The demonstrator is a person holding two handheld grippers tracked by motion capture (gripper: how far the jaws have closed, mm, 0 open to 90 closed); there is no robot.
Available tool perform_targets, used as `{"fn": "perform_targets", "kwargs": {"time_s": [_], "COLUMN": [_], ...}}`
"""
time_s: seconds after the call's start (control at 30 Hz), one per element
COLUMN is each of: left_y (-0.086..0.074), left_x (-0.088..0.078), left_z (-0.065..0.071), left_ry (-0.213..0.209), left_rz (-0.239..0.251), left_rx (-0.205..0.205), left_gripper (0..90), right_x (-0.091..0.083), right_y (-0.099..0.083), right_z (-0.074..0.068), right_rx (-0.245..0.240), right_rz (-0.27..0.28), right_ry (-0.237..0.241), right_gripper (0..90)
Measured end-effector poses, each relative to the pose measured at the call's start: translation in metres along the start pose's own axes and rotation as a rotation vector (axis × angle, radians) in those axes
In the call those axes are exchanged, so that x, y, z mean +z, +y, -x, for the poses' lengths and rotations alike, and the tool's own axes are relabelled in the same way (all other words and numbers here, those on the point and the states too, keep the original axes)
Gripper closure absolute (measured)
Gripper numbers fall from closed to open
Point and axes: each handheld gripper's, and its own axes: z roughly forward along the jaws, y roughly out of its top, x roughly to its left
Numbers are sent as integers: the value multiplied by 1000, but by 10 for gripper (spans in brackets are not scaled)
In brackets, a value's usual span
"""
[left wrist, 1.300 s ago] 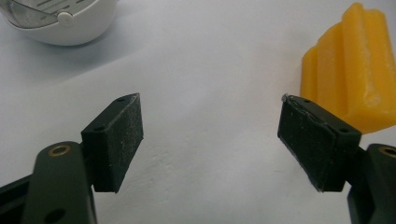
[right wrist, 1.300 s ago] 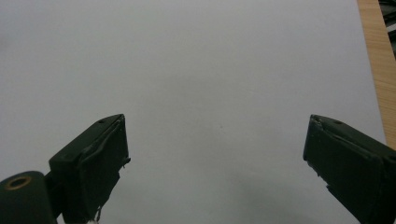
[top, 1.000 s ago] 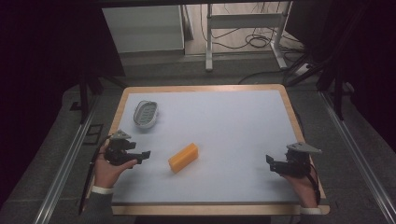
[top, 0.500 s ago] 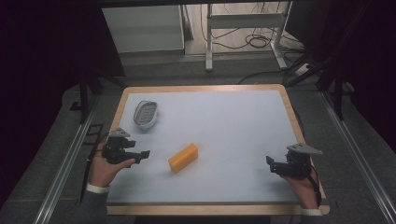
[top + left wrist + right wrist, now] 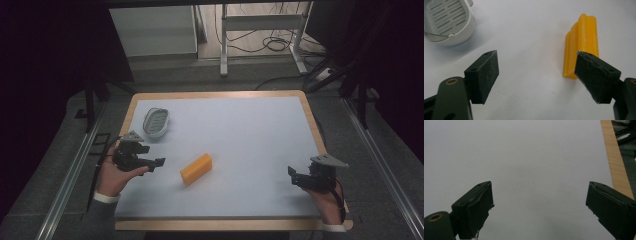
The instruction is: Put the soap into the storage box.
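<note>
Two things on the counter: a yellow block [image 5: 196, 168] is lying near the middle-left of the white counter [image 5: 240, 135], and a white slotted dish [image 5: 156, 122] is sitting farther back, near the left edge.
Block position: it is resting flat and slanted, apart from the dish, just ahead of the left gripper [image 5: 150, 163]; in the left gripper view the block [image 5: 581, 42] is showing beyond the right-hand jaw, off-centre from the gap.
Left jaws: standing wide apart, holding nothing, hovering low over the counter.
Right gripper [image 5: 295, 176]: waiting near the right edge of the counter, well apart from the block; its jaws are also spread wide and gripping nothing.
Likely handling: judging by its waxy, ridged look, the block is probably light and fairly stiff, perhaps a little slippery and easily dented under hard squeezing.
Where to hold: clamping across the two long sides near mid-length is looking safest, since the ends offer less surface.
Needed adjustment: the left gripper is needing to shift sideways so the block sits between the jaws.
</note>
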Motion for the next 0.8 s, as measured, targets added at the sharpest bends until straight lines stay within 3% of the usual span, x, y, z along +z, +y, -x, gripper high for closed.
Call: {"fn": "perform_targets", "kwargs": {"time_s": [0.33,0.8], "left_y": [17,29], "left_x": [4,10], "left_z": [13,27], "left_ry": [-15,-30], "left_rz": [-27,-56], "left_rx": [47,87], "left_gripper": [192,194], "right_x": [0,1], "right_y": [-2,-4], "right_z": [2,1], "right_rx": [4,-4], "right_rz": [-10,-22], "right_ry": [3,-14], "right_gripper": [78,78]}}
